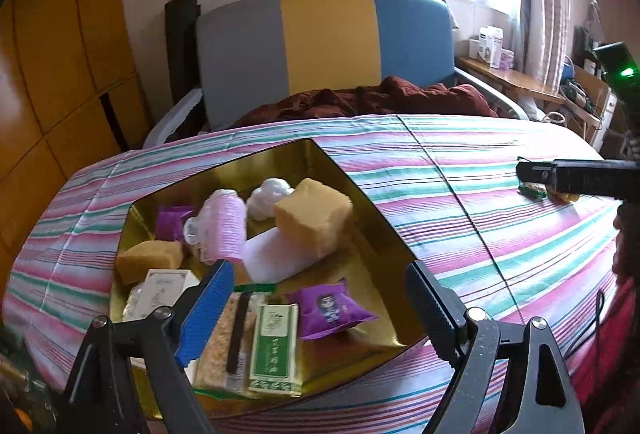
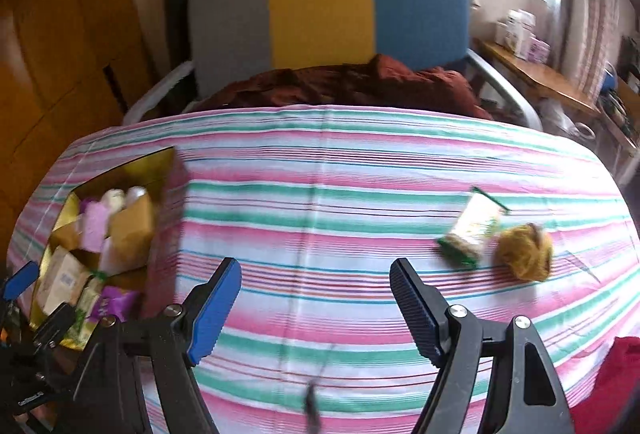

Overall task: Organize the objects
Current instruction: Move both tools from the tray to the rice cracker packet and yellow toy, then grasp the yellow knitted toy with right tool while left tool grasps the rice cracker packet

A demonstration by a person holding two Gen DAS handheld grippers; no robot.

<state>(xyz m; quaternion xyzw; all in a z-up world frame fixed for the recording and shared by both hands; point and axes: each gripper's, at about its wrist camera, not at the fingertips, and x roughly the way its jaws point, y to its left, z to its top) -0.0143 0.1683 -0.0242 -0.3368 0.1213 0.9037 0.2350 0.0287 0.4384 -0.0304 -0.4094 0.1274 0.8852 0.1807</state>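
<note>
A gold tray (image 1: pixel 360 194) sits on the striped cloth at the left and holds several items: a yellow sponge block (image 1: pixel 314 216), a pink hair roller (image 1: pixel 222 226), a purple packet (image 1: pixel 332 308) and a green box (image 1: pixel 274 346). My left gripper (image 1: pixel 320 298) is open and empty, just above the tray's near end. My right gripper (image 2: pixel 316 298) is open and empty over the bare cloth. A green snack packet (image 2: pixel 472 230) and a yellow-brown ball (image 2: pixel 524 252) lie on the cloth to its front right. The tray also shows in the right wrist view (image 2: pixel 160 162) at the left.
A grey, yellow and blue headboard (image 1: pixel 328 38) with a dark red blanket (image 1: pixel 360 100) stands beyond the table. A wooden wardrobe (image 1: pixel 60 54) is at the left. A wooden shelf with boxes (image 1: pixel 516 74) is at the right.
</note>
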